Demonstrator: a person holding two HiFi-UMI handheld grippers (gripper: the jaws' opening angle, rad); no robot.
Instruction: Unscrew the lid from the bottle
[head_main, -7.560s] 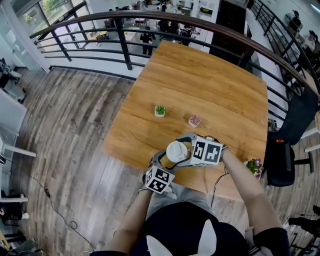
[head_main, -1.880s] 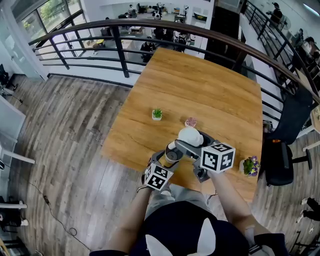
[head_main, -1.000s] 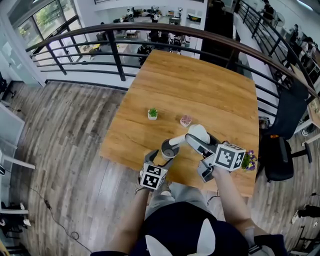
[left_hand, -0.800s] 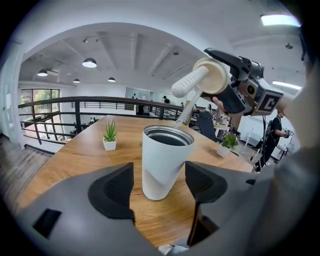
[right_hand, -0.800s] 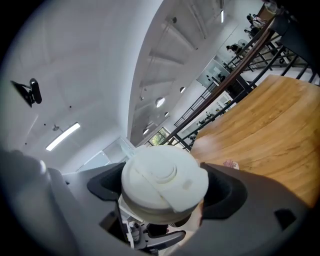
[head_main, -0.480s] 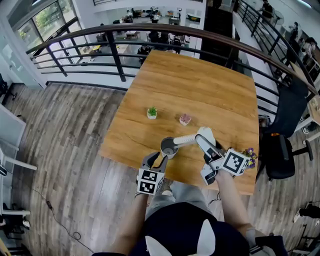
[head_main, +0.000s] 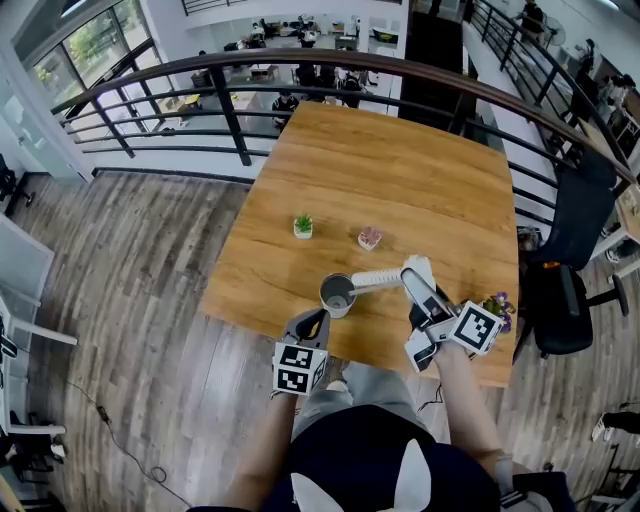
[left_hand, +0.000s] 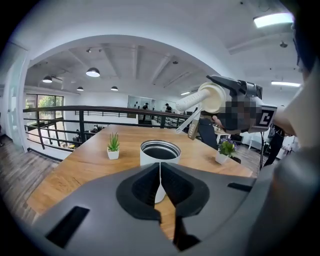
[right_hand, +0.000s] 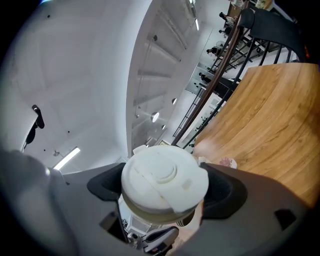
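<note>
From the head we look steeply down on the table (head_main: 400, 180). Our left gripper view sits low at its near edge, facing across, close to the bottle (left_hand: 170, 161) both views share. Our right gripper view tilts ceilingward, tight on the lid (right_hand: 165, 182).

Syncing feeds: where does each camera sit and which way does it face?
Head view: on the person's head, steeply down at the table; both arms and hand-held grippers show.
Left gripper view: on the left hand-held gripper, level towards the open bottle; shut jaws show.
Right gripper view: on the right hand-held gripper, tilted toward the ceiling; jaws clamp the lid.
Head and left views share the bottle.
</note>
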